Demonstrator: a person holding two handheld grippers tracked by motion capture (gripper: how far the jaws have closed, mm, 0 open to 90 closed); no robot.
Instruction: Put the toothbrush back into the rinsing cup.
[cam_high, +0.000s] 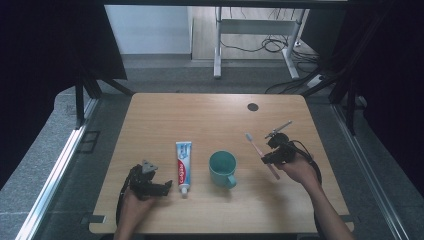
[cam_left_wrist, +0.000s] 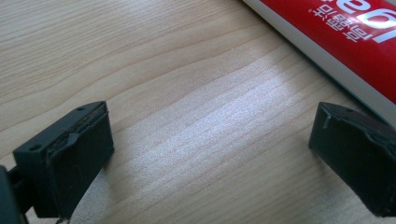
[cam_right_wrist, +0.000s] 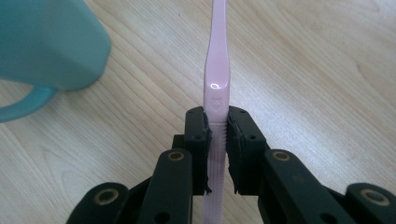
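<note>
A pink toothbrush (cam_high: 258, 148) is clamped by its handle in my right gripper (cam_high: 270, 158), held above the table to the right of a teal mug (cam_high: 223, 169). In the right gripper view the two pads press on the toothbrush handle (cam_right_wrist: 216, 98), and the mug (cam_right_wrist: 46, 42) shows at the upper left. My left gripper (cam_high: 164, 187) rests at the table's front left, jaws wide apart with bare wood between them (cam_left_wrist: 210, 154). A red and white toothpaste tube (cam_high: 183, 162) lies just to its right, seen close as the tube (cam_left_wrist: 345, 42) in the left gripper view.
The wooden table (cam_high: 210, 117) has a small dark round spot (cam_high: 253, 106) near its far edge. Beyond it stand a desk frame and cables on the floor. Dark curtains flank both sides.
</note>
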